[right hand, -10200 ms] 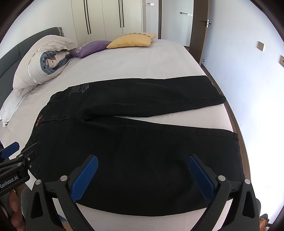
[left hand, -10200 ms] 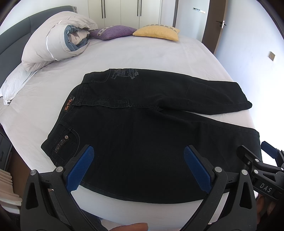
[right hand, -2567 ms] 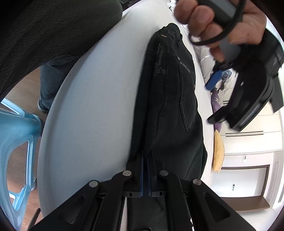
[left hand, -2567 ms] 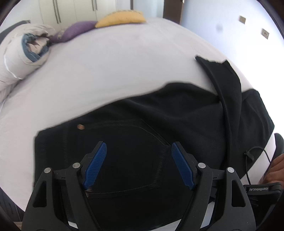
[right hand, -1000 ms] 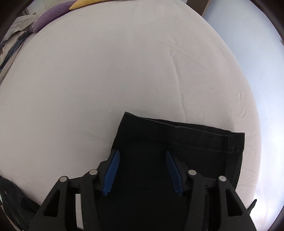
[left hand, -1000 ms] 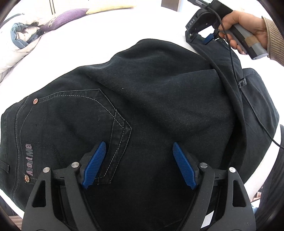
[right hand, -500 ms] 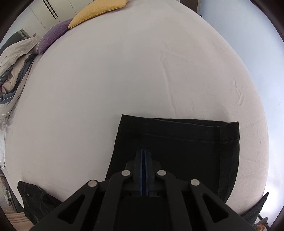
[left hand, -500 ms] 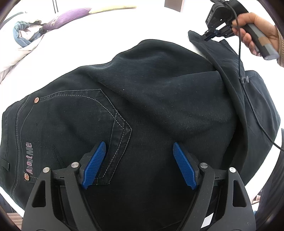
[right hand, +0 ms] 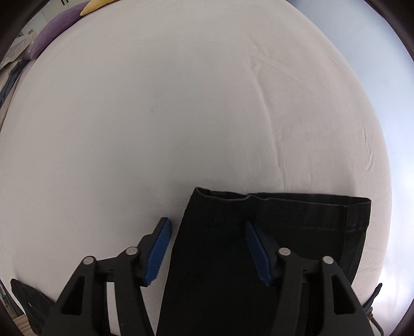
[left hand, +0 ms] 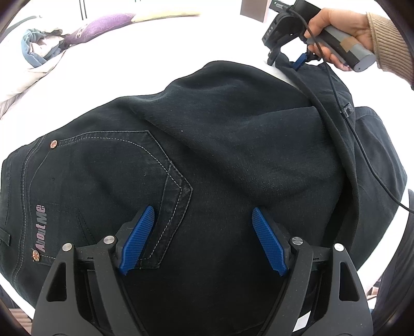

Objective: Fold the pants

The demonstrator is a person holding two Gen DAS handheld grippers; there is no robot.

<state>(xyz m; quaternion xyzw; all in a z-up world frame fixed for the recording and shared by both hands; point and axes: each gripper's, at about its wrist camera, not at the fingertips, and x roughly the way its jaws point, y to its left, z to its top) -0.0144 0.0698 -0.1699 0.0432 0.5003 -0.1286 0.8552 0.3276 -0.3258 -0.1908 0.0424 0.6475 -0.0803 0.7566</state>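
Black pants point(left hand: 220, 155) lie folded lengthwise on the white bed, back pocket up. My left gripper point(left hand: 203, 240) is open and empty, hovering just over the seat by the pocket. The right gripper shows at the far right of the left wrist view point(left hand: 289, 58), held by a hand at the leg end. In the right wrist view the right gripper point(right hand: 207, 248) is open over the leg hems point(right hand: 279, 206), which lie flat on the sheet; its left finger is over the sheet, its right finger over the cloth.
White bed sheet point(right hand: 181, 103) stretches far beyond the hems. A purple cushion point(left hand: 101, 24), a yellow cushion point(left hand: 165, 15) and a rumpled duvet point(left hand: 33, 62) lie at the head of the bed. The bed's edge runs along the right.
The right gripper was shut on the leg hem half a second ago; it has opened and let the hem go onto the sheet. The left gripper has held still, open.
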